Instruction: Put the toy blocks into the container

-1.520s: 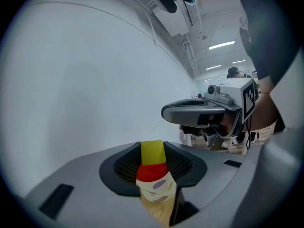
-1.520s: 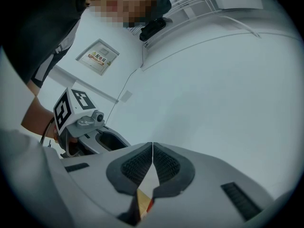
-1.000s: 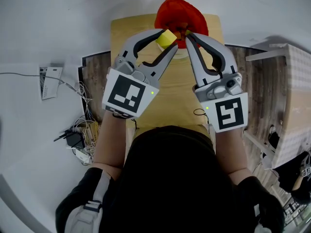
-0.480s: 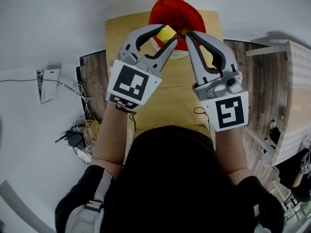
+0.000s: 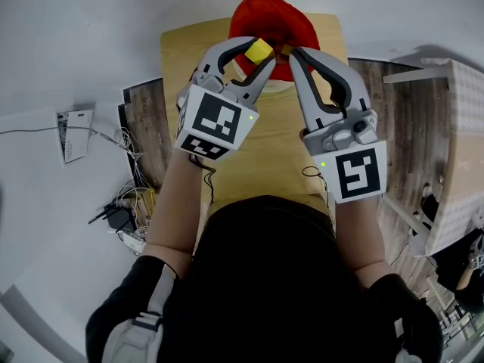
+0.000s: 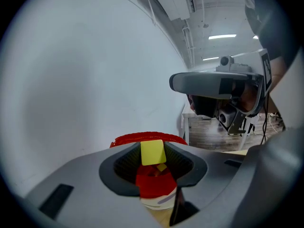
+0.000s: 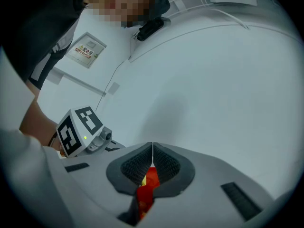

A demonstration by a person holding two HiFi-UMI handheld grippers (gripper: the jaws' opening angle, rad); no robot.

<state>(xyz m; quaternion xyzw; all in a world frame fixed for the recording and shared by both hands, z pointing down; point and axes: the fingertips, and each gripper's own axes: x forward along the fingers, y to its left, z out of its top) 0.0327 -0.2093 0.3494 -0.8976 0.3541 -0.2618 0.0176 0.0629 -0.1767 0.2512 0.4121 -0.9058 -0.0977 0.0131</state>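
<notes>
The left gripper [image 5: 255, 54] is clamped on a yellow toy block [image 5: 258, 50]. The block is pinched right at the tips of the ribbed pads, so the jaws stand partly apart around it. In the left gripper view the block fills the gap between the pads, one flat face turned toward the camera. The red container [image 5: 272, 17] sits just ahead of and below those tips: its rim shows beyond the block and its red wall and pale base show through the gap underneath. A smaller yellow piece [image 6: 161, 167] lies inside the container, below the held block.

The right gripper [image 5: 293, 51] has its jaws together, the pads meeting in a thin line with nothing between them. Its tips are just beside the left gripper's tips, at the near edge of the container, and a strip of the red container shows through the opening below its pads. Both grippers reach forward over the wooden counter [image 5: 278, 134], which carries the container at its far end
</notes>
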